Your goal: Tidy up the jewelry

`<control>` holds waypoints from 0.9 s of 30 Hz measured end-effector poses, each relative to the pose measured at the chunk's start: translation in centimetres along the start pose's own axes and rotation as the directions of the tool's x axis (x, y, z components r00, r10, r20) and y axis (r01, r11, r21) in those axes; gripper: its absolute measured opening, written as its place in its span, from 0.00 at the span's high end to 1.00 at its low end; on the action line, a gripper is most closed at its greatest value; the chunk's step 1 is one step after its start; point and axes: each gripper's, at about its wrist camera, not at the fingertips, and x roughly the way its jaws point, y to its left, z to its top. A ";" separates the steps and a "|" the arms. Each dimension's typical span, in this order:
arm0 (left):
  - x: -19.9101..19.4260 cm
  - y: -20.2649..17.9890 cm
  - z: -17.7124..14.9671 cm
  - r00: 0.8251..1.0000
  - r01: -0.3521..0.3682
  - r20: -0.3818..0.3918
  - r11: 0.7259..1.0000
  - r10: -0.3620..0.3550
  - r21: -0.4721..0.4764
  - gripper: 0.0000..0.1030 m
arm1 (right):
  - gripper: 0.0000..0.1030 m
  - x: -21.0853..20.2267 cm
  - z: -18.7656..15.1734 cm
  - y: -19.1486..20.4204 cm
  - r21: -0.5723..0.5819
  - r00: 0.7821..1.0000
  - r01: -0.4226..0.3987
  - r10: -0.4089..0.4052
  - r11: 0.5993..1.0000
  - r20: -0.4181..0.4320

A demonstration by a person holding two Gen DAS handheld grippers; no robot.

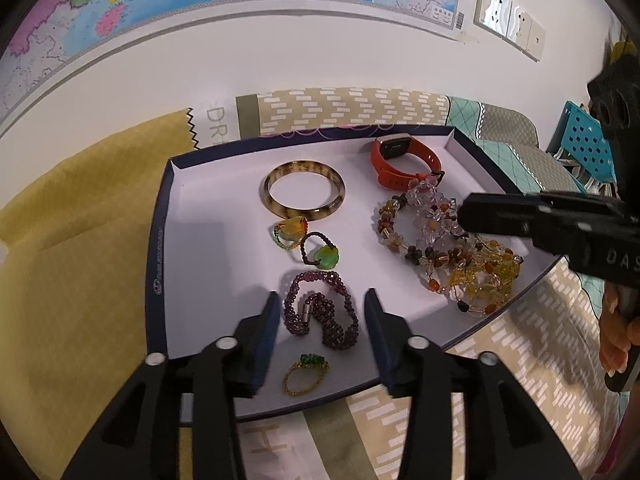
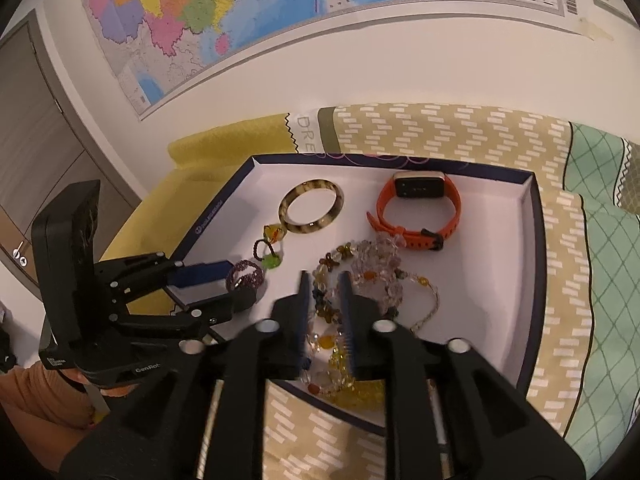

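Note:
A shallow white box (image 1: 208, 240) with a dark blue rim holds the jewelry. My left gripper (image 1: 320, 300) is open, its fingers on either side of a purple beaded bracelet (image 1: 320, 312). A small gold ring with a green stone (image 1: 306, 372) lies below it. My right gripper (image 2: 325, 280) has its jaws close together around a brown and yellow beaded bracelet (image 2: 328, 312); whether it grips the beads is unclear. In the left wrist view the right gripper (image 1: 464, 212) reaches over the bead pile (image 1: 440, 232). A tortoiseshell bangle (image 1: 304, 192) and orange watch (image 1: 404, 160) lie at the back.
Two small beaded rings with an amber stone (image 1: 290, 232) and a green stone (image 1: 326, 256) lie mid-box. The box rests on a patterned beige and teal bedspread (image 1: 500, 360) with a yellow cloth (image 1: 80, 240) at left. A wall with a map (image 2: 240, 12) stands behind.

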 end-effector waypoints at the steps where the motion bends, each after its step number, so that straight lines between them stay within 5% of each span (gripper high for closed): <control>1: -0.2 0.0 0.0 1.000 0.001 0.006 1.000 -0.001 0.001 0.51 | 0.73 -0.2 -0.2 -0.1 0.005 1.000 0.001 -0.001 1.000 0.002; 7: -1.9 -0.2 -0.3 0.999 0.005 0.043 1.000 -0.004 -0.005 0.33 | 0.53 -1.5 -1.2 -0.1 0.019 0.999 0.017 -0.017 1.000 0.027; 13: -4.4 -0.4 -1.0 0.994 -0.010 0.106 1.000 0.011 -0.017 0.07 | 0.10 -3.2 -2.7 0.9 0.010 0.992 0.098 -0.098 0.995 0.075; 27: -9.2 -1.1 -5.4 0.978 -0.113 0.160 0.986 0.132 -0.124 0.07 | 0.05 -5.7 -9.2 4.2 0.003 0.962 0.241 -0.239 0.971 0.132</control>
